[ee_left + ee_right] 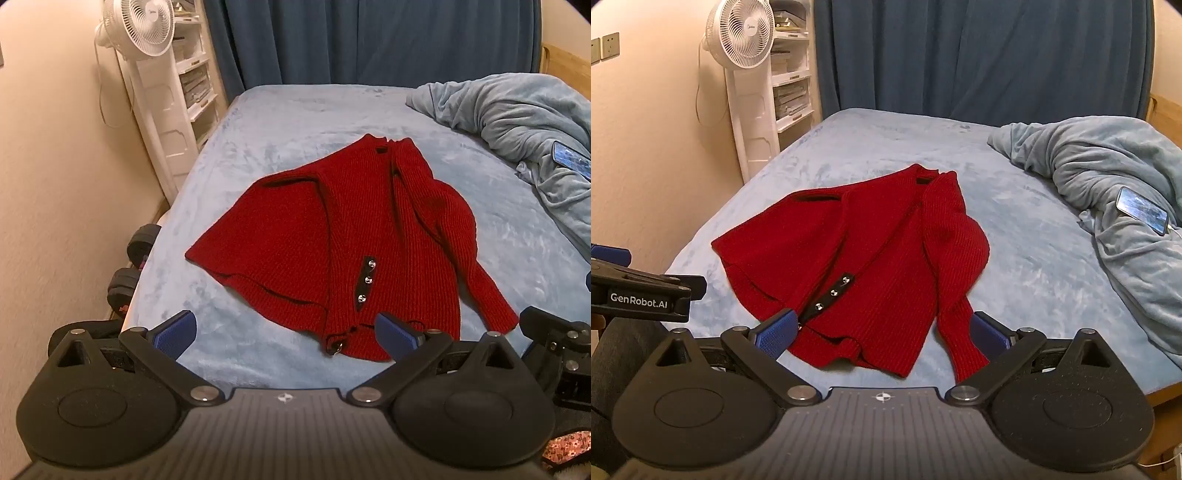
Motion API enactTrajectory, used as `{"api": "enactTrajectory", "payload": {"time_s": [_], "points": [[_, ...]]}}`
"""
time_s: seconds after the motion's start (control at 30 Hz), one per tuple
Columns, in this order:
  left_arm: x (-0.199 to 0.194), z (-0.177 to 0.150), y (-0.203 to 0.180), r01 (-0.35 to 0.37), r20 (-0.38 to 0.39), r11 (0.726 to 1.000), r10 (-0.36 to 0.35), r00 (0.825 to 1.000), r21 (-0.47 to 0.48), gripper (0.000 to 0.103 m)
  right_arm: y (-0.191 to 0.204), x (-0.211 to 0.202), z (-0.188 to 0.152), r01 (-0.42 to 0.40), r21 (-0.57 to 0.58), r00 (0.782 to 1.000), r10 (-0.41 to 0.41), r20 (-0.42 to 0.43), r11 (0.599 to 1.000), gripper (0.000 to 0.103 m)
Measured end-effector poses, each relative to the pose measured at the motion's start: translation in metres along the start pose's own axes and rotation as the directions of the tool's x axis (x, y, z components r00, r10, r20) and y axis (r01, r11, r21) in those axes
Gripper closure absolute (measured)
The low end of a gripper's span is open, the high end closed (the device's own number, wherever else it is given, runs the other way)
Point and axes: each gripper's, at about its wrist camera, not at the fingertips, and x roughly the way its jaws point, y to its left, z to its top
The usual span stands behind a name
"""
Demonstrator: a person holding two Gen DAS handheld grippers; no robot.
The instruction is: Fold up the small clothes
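A red knitted cardigan with a dark strip of silver buttons lies spread on the light blue bed. One sleeve trails toward the near edge. My left gripper is open above the bed just short of the hem, with nothing between its blue pads. My right gripper is open too, its jaws wide over the near hem and the sleeve end, not pressing on them. In the right wrist view the left gripper's body shows at the left edge.
A crumpled blue blanket with a phone on it fills the right side of the bed. A white fan, shelves and dumbbells stand left of the bed. Blue curtains hang behind.
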Motion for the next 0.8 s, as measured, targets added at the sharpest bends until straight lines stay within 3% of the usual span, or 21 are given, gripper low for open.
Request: {"api": "enactTrajectory", "payload": {"time_s": [0.8], "points": [[0.0008, 0.0029, -0.0012, 0.0, -0.002, 1.0, 0.0, 1.0, 0.001, 0.0, 0.0012, 0.0016, 0.0001, -0.002, -0.003, 1.0, 0.002, -0.009, 1.0, 0.004]]}}
